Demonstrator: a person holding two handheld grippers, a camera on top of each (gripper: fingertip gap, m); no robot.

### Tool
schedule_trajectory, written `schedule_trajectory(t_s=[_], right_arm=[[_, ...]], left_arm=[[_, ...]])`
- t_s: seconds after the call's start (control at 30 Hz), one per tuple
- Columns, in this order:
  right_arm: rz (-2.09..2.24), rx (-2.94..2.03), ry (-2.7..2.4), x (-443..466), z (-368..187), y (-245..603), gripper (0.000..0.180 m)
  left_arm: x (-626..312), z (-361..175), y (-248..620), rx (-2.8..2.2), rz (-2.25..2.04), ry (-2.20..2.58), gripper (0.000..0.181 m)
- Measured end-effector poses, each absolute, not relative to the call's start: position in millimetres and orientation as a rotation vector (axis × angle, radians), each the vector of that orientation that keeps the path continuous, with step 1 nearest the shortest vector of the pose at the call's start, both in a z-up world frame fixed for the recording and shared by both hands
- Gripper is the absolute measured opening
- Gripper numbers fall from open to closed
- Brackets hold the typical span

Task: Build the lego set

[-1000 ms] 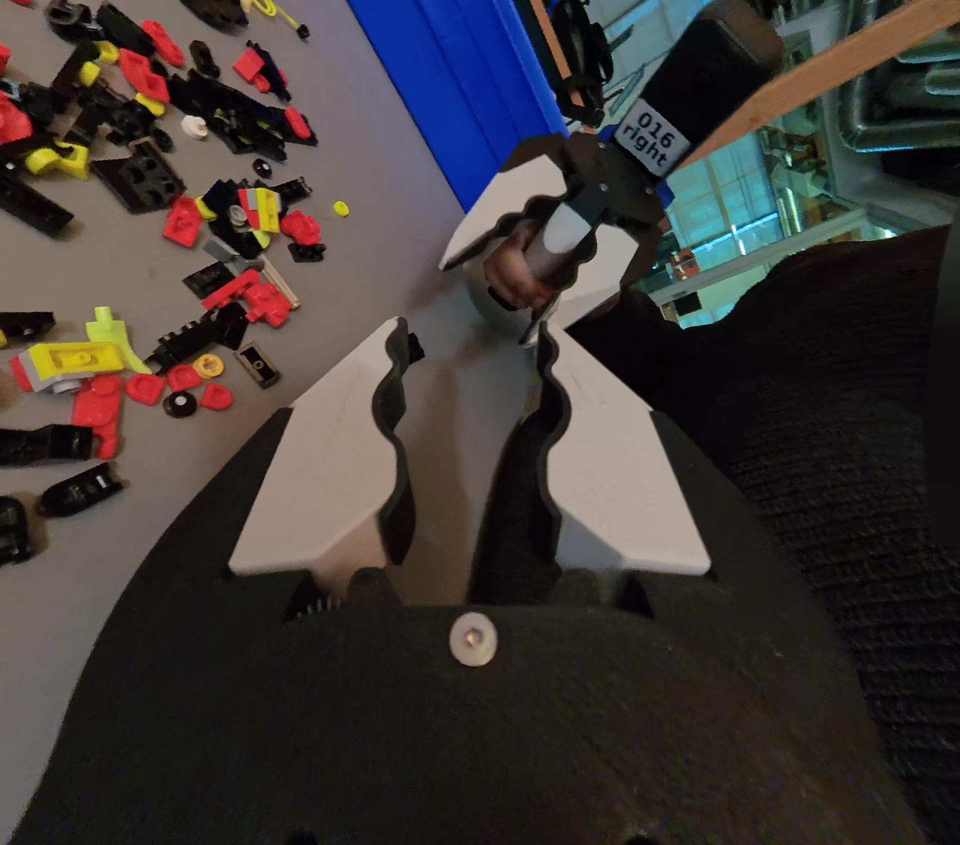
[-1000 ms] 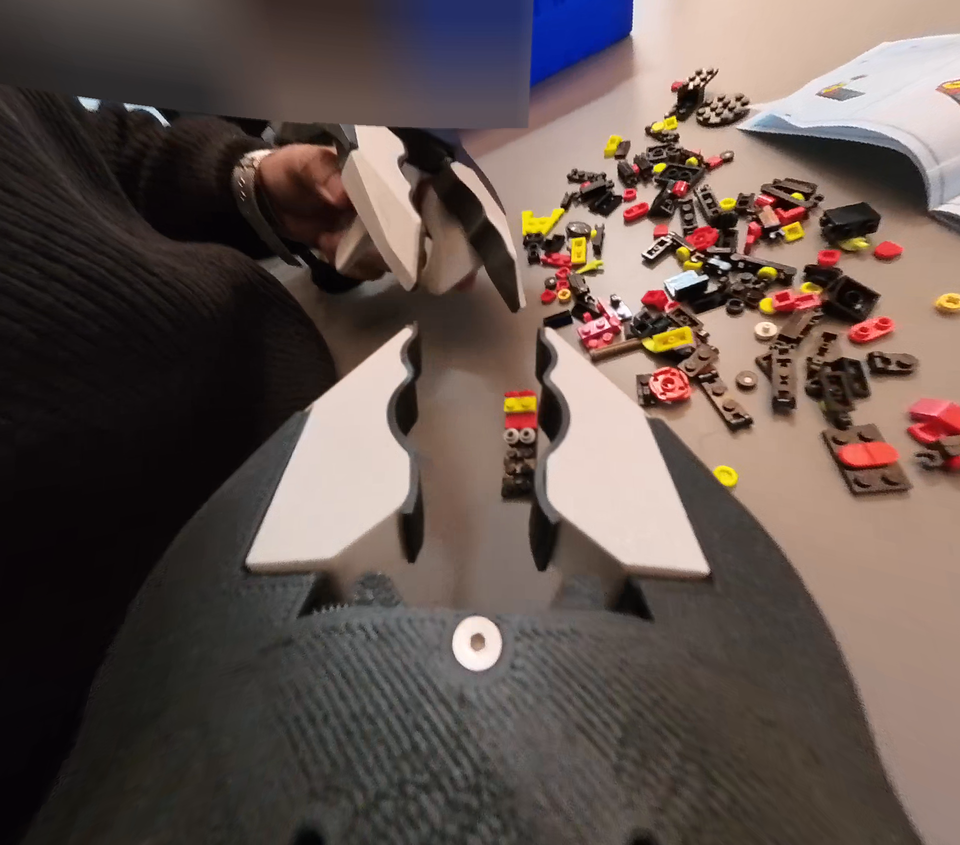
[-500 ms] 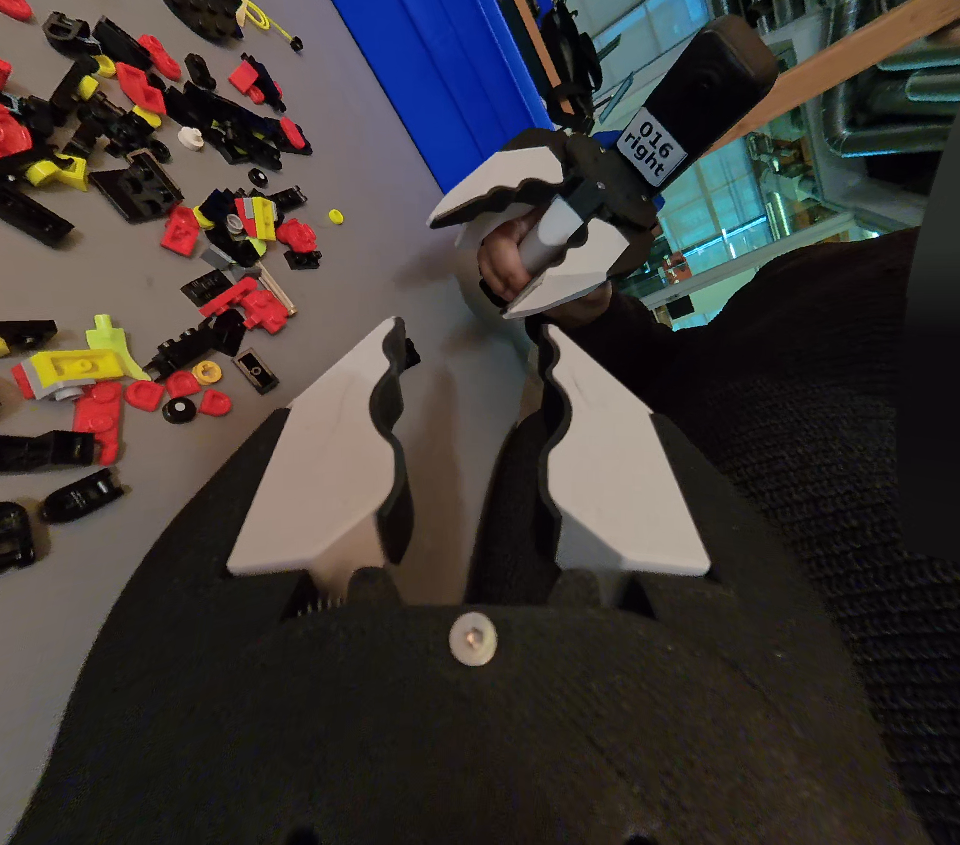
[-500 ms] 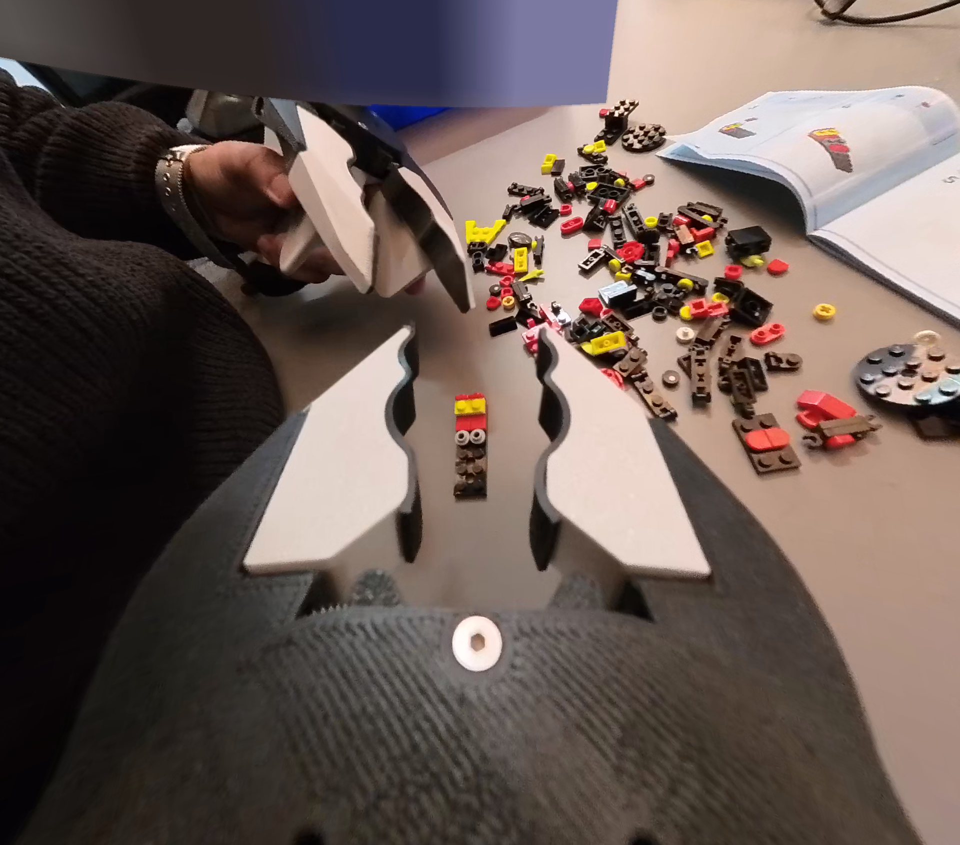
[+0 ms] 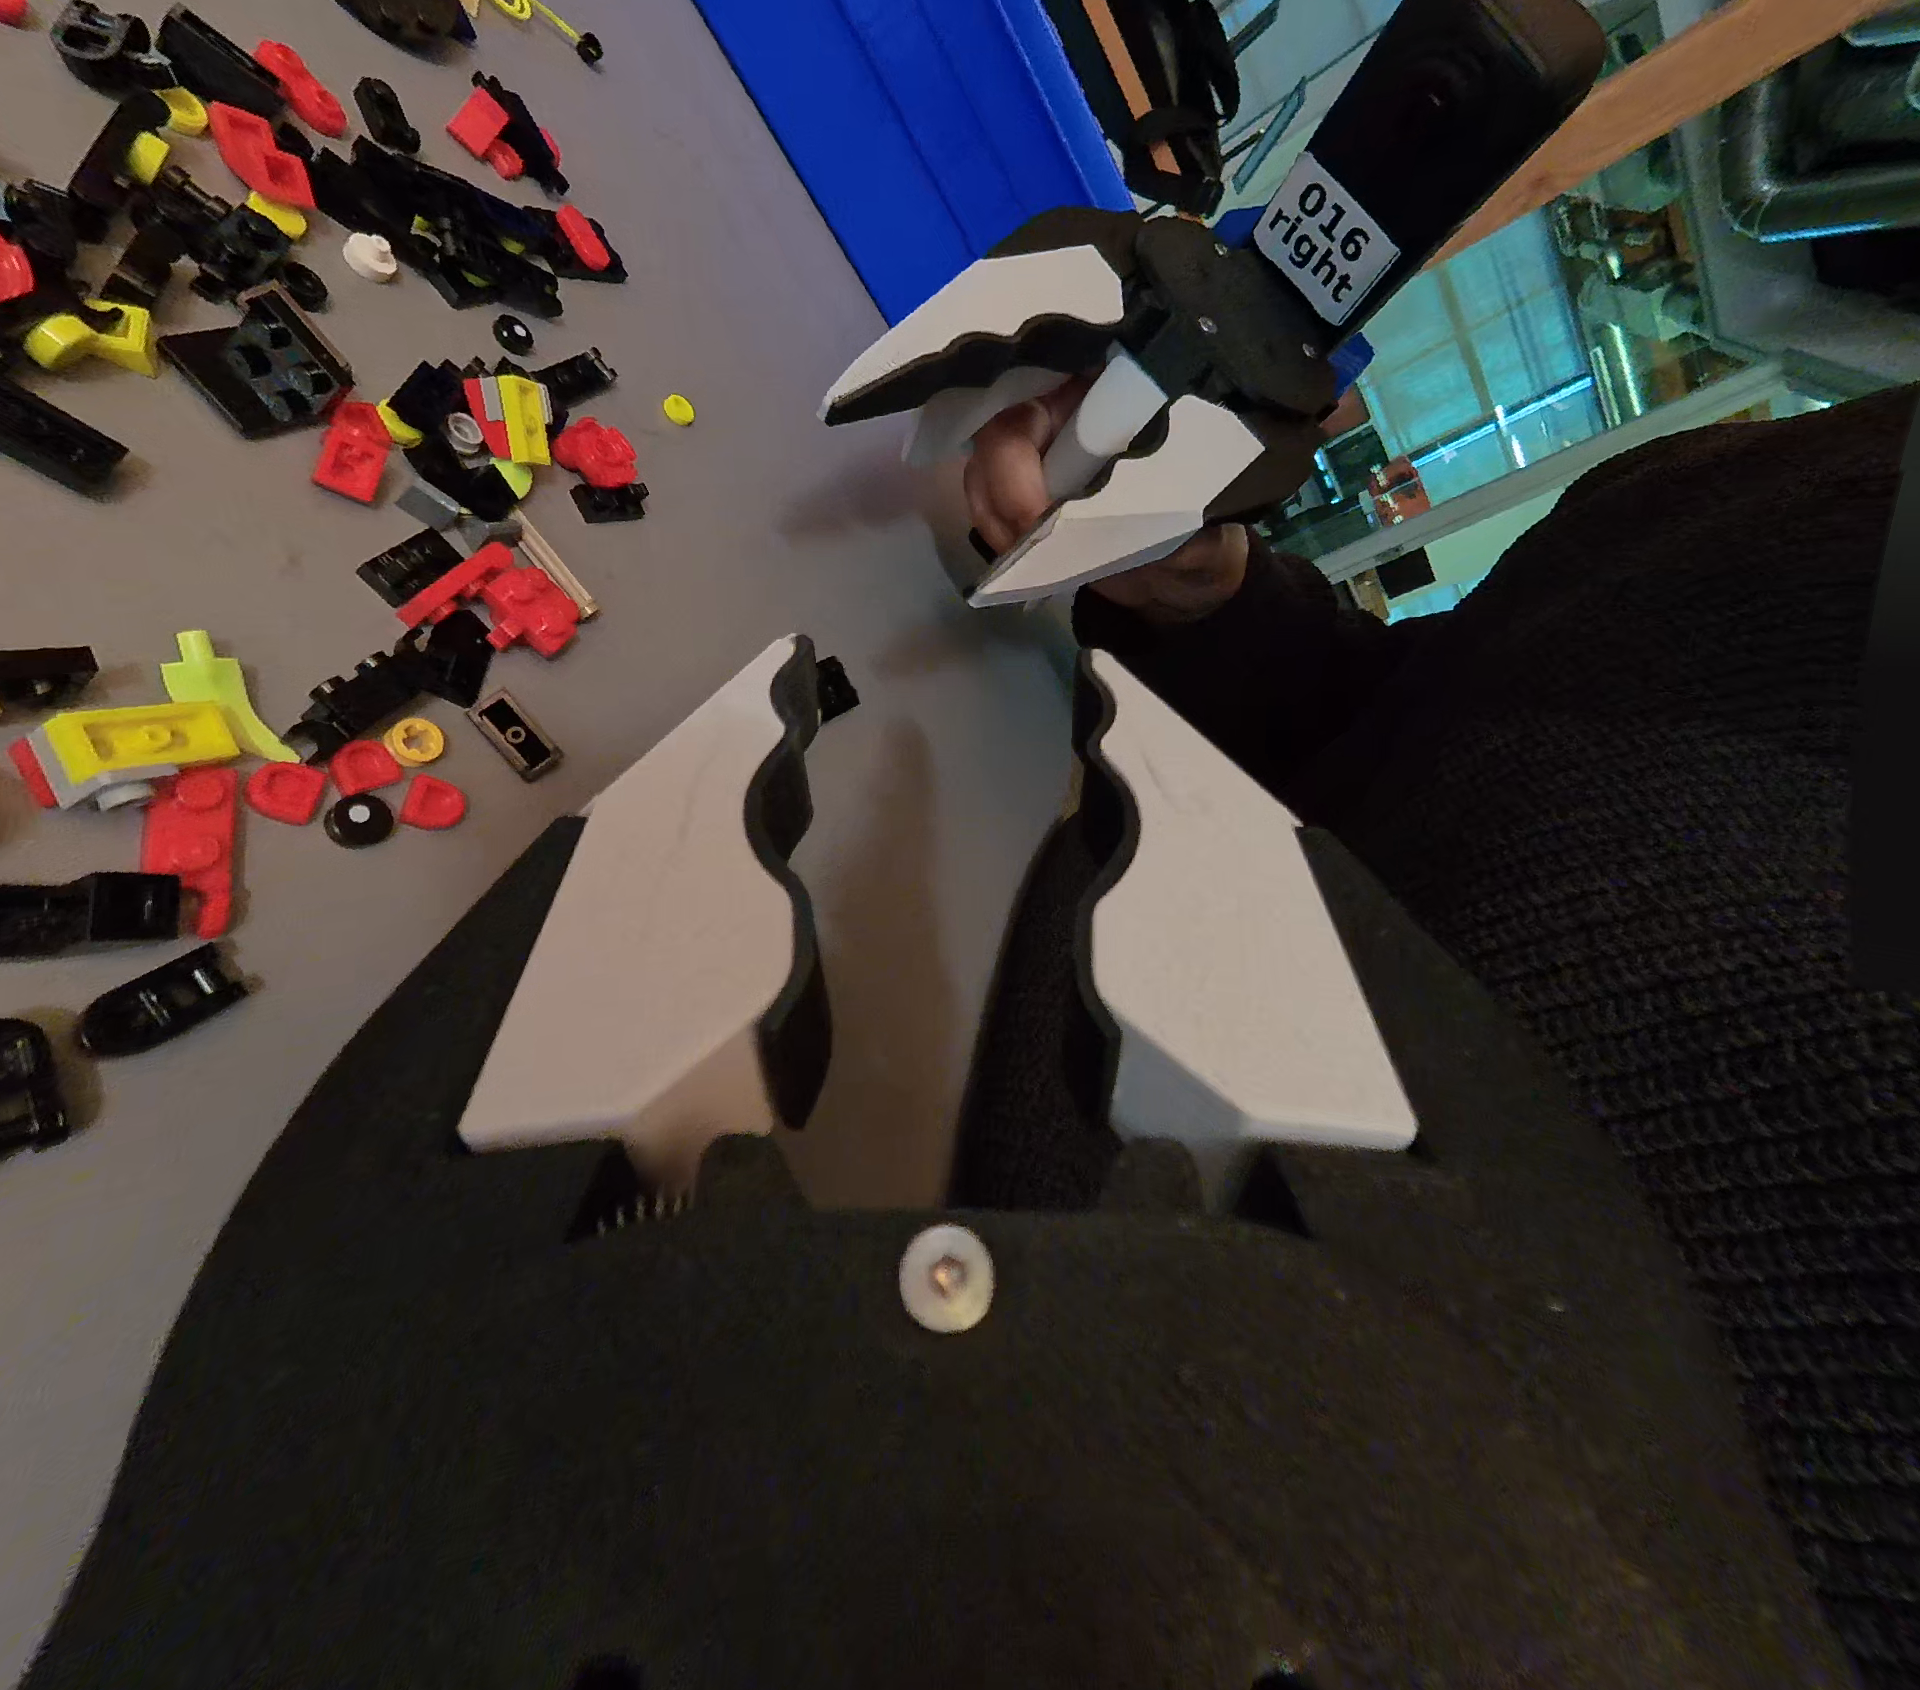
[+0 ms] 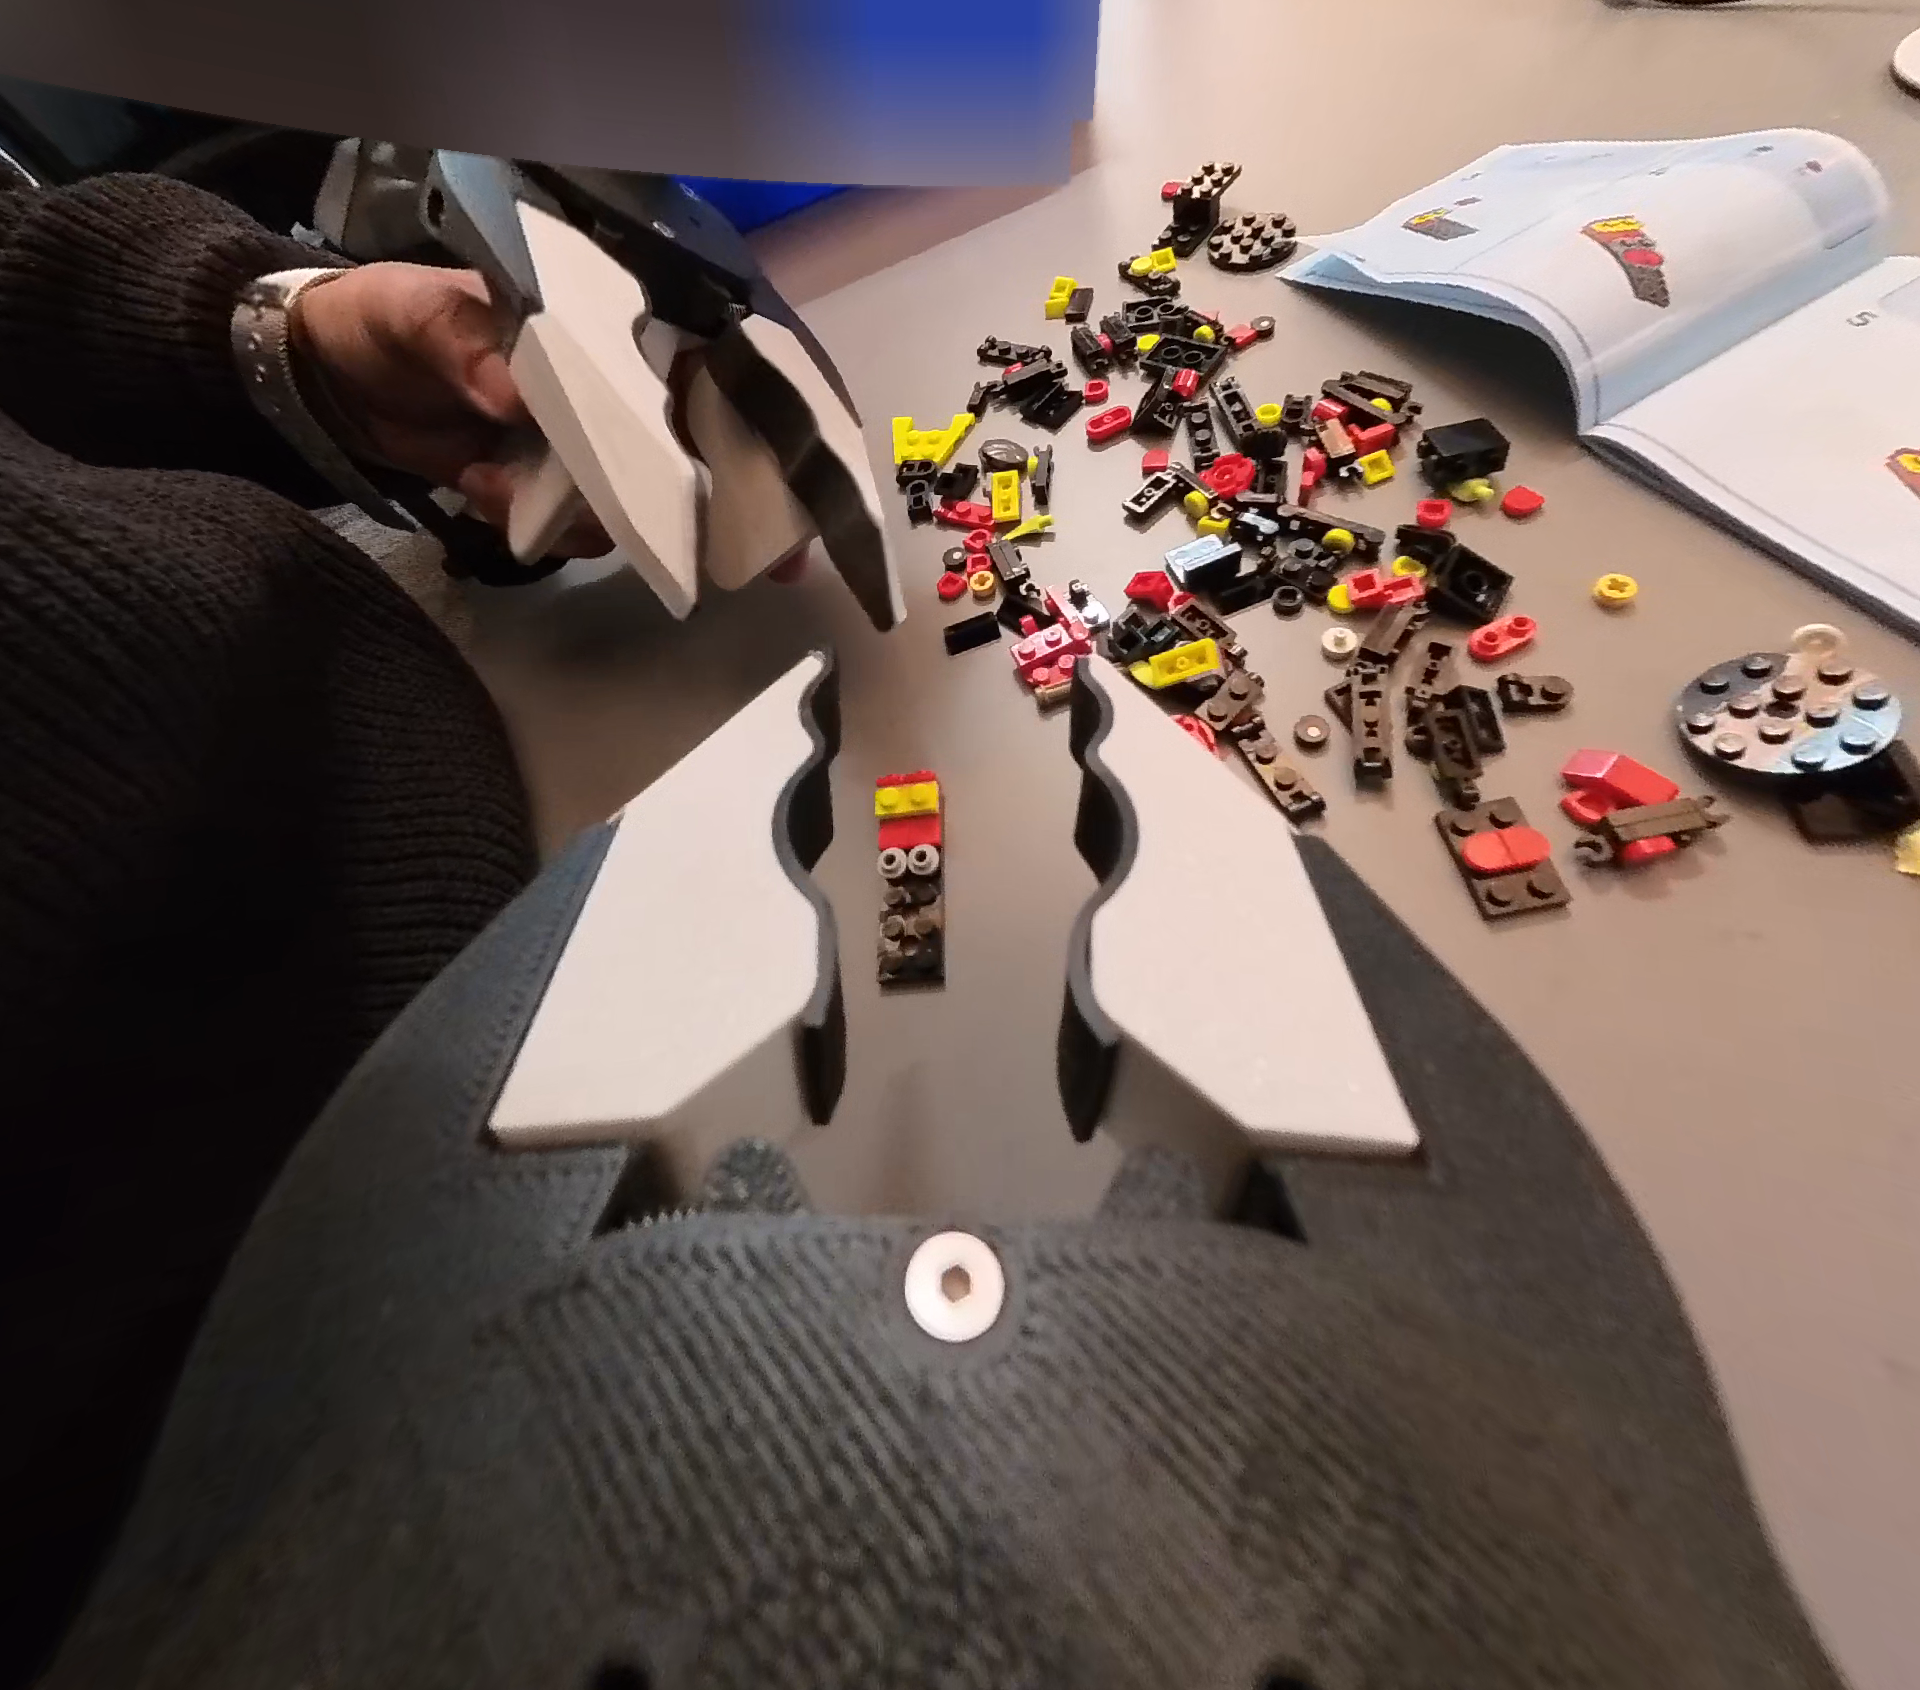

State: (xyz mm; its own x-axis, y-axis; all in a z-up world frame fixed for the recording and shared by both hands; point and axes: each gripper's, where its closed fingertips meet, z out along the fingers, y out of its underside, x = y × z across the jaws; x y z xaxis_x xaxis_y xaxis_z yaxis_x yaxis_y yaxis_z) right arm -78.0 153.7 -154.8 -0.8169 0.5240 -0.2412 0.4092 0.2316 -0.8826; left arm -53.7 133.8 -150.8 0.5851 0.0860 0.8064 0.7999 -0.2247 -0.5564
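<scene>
I see small brick strip [image 6: 910, 880], black with red and yellow end, flat on table [image 6: 1558, 1121], lower centre of right wrist frame, between fingers of my right hand-held gripper [image 6: 948, 674], untouched. Right jaws spread, empty. Loose bricks [image 6: 1247, 518] scattered centre right; round black plate [image 6: 1792, 715] right edge; open booklet [image 6: 1662, 310] upper right. Left hand-held gripper [image 5: 940, 669] jaws apart, empty, above table edge and dark sleeve [image 5: 1662, 809]. Blue bin [image 5: 862, 30] top centre.
</scene>
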Motion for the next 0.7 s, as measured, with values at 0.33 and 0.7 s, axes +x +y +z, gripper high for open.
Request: schedule_trajectory(t_s=[0.33, 0.7], right_arm=[[1.643, -0.912, -2.373, -78.9, -154.3, 154.7, 0.042], [1.643, -0.885, -2.362, -74.5, -147.9, 153.7, 0.04]], left_arm=[[-76.7, -203.4, 111.1, -2.184, -0.118, -0.625, 0.025], [-97.8, -214.3, 92.5, -2.285, 0.13, -0.642, 0.017]])
